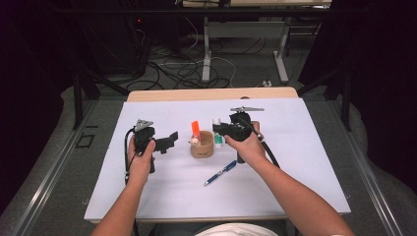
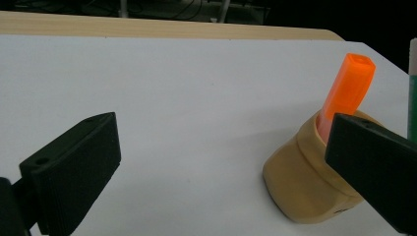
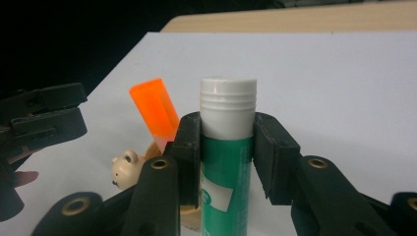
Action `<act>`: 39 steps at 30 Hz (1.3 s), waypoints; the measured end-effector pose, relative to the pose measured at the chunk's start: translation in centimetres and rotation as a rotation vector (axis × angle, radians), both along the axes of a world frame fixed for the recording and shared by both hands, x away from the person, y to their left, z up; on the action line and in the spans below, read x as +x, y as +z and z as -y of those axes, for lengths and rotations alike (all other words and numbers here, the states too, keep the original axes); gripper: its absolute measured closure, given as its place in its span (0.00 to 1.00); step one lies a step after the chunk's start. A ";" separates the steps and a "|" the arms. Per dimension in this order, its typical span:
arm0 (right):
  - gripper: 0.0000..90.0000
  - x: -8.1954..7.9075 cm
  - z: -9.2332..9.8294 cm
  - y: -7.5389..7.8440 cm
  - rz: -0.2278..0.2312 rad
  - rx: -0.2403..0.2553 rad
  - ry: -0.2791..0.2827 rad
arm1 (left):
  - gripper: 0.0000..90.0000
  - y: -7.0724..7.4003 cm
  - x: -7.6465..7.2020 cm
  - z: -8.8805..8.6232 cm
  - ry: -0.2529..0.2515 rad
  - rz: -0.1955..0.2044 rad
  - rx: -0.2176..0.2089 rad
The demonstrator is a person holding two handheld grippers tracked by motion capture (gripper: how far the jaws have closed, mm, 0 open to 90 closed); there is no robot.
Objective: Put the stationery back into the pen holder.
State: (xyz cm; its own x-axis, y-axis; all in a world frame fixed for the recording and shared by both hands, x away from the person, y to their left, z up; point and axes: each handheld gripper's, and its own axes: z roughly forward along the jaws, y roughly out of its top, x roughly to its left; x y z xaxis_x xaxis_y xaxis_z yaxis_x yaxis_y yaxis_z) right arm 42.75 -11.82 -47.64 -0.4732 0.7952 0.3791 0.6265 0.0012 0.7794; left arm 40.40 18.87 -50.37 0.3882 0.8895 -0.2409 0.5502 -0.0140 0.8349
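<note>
A tan cup (image 1: 202,145) stands mid-table with an orange highlighter (image 1: 195,129) leaning in it. In the right gripper view a small bear-headed item (image 3: 124,168) shows at the cup's rim. My right gripper (image 1: 220,129) is just right of the cup and a little above the table. It is shut on a green glue stick (image 3: 227,172) with a white cap, held upright, pads pressing both sides. My left gripper (image 1: 167,141) hangs left of the cup. Its jaws stand wide apart with nothing between them, and the cup (image 2: 305,182) sits beyond its right jaw.
A blue pen (image 1: 220,172) lies on the white sheet (image 1: 295,147) in front of the cup, near my right forearm. The wooden table edge (image 1: 211,94) runs along the back. Cables and table legs lie on the floor beyond.
</note>
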 end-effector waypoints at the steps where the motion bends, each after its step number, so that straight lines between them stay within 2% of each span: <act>1: 0.73 -0.1 0.0 0.1 0.024 -0.001 0.008 | 0.00 0.0 0.0 0.0 -0.001 0.001 -0.001; 4: 0.73 -0.4 -0.1 0.2 0.072 0.001 0.029 | 0.00 0.0 0.0 -0.1 0.000 0.000 -0.007; 6: 0.73 -0.4 -0.1 0.1 0.119 0.002 0.044 | 0.00 0.0 0.0 0.0 -0.002 -0.002 -0.010; 11: 0.73 -0.7 -0.2 0.1 0.161 0.015 0.061 | 0.00 0.0 0.0 0.0 -0.003 -0.002 -0.008; 15: 0.73 -1.0 -0.4 0.2 0.231 0.014 0.081 | 0.00 0.0 0.0 -0.1 -0.001 0.000 -0.013; 18: 0.73 -1.3 -0.7 0.3 0.261 0.024 0.089 | 0.00 0.1 0.0 -0.1 0.005 0.008 -0.022; 22: 0.73 -1.5 -1.0 0.3 0.318 0.002 0.095 | 0.00 0.2 -0.1 -0.2 0.005 0.011 -0.027; 27: 0.73 -1.4 -1.5 0.2 0.355 0.005 0.096 | 0.00 0.2 0.0 -0.2 0.009 0.013 -0.030; 29: 0.73 -1.5 -1.6 0.2 0.355 -0.011 0.098 | 0.00 0.2 0.0 -0.3 0.006 0.006 -0.029; 30: 0.73 -1.5 -1.7 0.1 0.365 0.003 0.093 | 0.00 0.2 0.0 -0.3 0.007 0.006 -0.029; 38: 0.73 -1.3 -2.3 -0.2 0.397 -0.007 0.096 | 0.00 0.2 0.1 -0.5 0.010 0.005 -0.029; 39: 0.73 -1.4 -2.4 -0.3 0.375 -0.017 0.094 | 0.00 0.2 0.1 -0.5 0.010 0.005 -0.029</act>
